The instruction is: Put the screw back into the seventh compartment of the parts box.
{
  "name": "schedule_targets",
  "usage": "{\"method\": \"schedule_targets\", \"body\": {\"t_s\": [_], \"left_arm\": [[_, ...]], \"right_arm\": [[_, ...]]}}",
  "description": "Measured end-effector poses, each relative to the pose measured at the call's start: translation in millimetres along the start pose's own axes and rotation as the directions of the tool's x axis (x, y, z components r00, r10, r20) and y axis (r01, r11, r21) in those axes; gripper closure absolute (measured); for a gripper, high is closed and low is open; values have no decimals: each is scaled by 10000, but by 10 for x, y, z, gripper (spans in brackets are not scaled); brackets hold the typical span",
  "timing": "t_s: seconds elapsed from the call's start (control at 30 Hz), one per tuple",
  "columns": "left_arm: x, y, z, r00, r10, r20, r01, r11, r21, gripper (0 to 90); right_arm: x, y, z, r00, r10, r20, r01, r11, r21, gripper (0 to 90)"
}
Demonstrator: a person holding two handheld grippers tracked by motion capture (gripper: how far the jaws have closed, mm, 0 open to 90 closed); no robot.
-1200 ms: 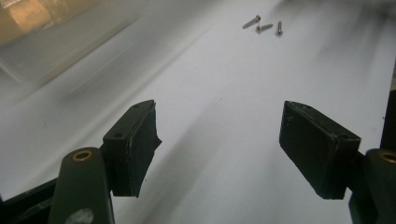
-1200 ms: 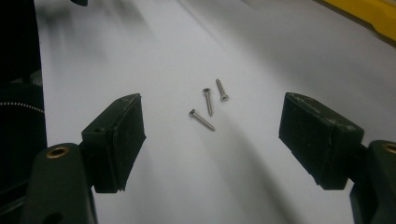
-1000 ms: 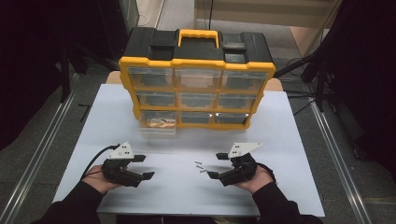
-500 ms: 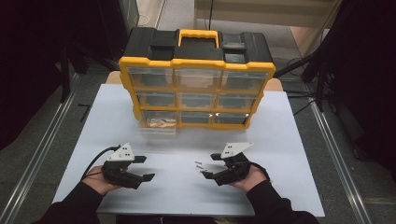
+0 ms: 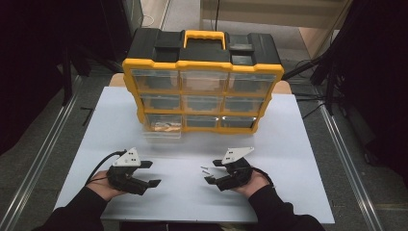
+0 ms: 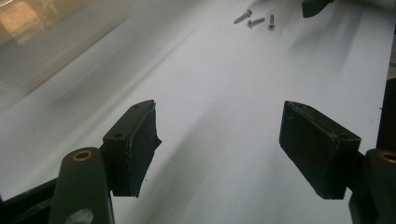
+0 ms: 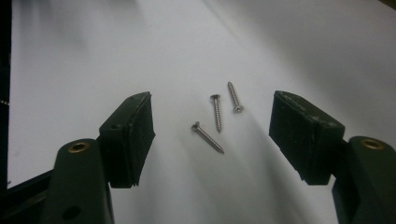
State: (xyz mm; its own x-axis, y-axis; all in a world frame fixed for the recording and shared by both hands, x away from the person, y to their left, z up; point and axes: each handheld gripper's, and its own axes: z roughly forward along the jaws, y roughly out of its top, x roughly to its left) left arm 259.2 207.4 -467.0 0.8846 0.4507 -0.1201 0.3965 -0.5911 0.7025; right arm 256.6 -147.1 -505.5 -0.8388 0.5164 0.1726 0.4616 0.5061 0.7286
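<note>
The right tool (image 7: 212,135) stands released, its two black jaws set wide either side of three small silver countersunk screws (image 7: 217,116) that lie loose on the white tabletop (image 5: 288,144). The jaws have just been closing a little, yet the pads touch none of the screws, which lie just ahead of the tips and between them. From above, the right tool (image 5: 211,174) points at the same screws (image 5: 205,169) close in front of it.

To take one cleanly, the person would do well to single out the nearest screw, which lies apart from the other two, and turn the wrist so the pads meet its shank from both sides rather than end-on. The tips should come right down to the tabletop before closing, since the screws are thin and flat-lying and could roll or skid away.

The left tool (image 6: 219,140) is likewise released and holds nothing, resting well to the side of the right one. Beyond both stands a yellow and black plastic drawer organiser (image 5: 202,91) with one clear drawer (image 5: 162,126) pulled out.
</note>
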Motion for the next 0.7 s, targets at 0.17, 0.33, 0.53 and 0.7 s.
{"method": "schedule_targets", "body": {"t_s": [0.17, 0.33, 0.53, 0.7], "left_arm": [[-3, 2, 6, 10000, 57, 27, -57, 10000, 7, 277], [16, 4, -15, 10000, -10, -78, 12, 9998, 207, 277], [14, -6, 11, 10000, -52, -47, 52, 10000, 31, 276], [20, -10, 10, 9999, -81, -86, 81, 9999, 68, 277]], "right_arm": [[5, -7, 21, 9999, -167, 20, 167, 9997, 173, 380], [-9, -17, 63, 9998, -176, 0, 176, 9990, 408, 439], [17, -22, 114, 9986, -467, 266, 452, 9974, 562, 525], [66, -29, 113, 9933, -935, 684, 887, 9936, 705, 609]]}}
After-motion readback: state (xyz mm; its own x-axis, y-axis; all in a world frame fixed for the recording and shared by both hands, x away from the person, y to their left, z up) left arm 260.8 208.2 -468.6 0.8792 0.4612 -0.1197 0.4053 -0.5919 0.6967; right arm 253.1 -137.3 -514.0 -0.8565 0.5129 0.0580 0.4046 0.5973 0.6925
